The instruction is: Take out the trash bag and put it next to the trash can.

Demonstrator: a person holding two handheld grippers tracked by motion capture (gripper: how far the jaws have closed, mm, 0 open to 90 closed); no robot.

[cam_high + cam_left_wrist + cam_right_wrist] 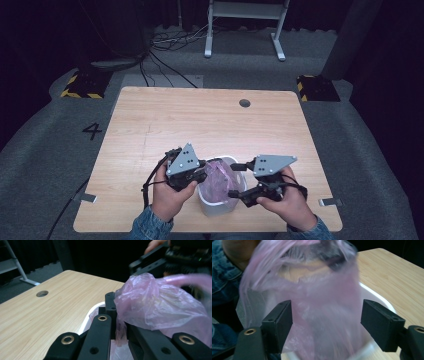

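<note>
Fingers: left gripper (pixel 117 322) is pinched on the thin pink translucent plastic bag (pixel 155 307) at the near-left rim of the small white plastic bin (pixel 220 206); right gripper (pixel 327 322) is spread wide, jaws straddling the bag film without touching it. The bag sits in the bin, bunched above its mouth, near the front edge of the light wooden table (pixel 200 120). Key relation: loose film lies straight ahead between the right jaws, on the bin's right side, so closing there probably catches the opposite edge.
</note>
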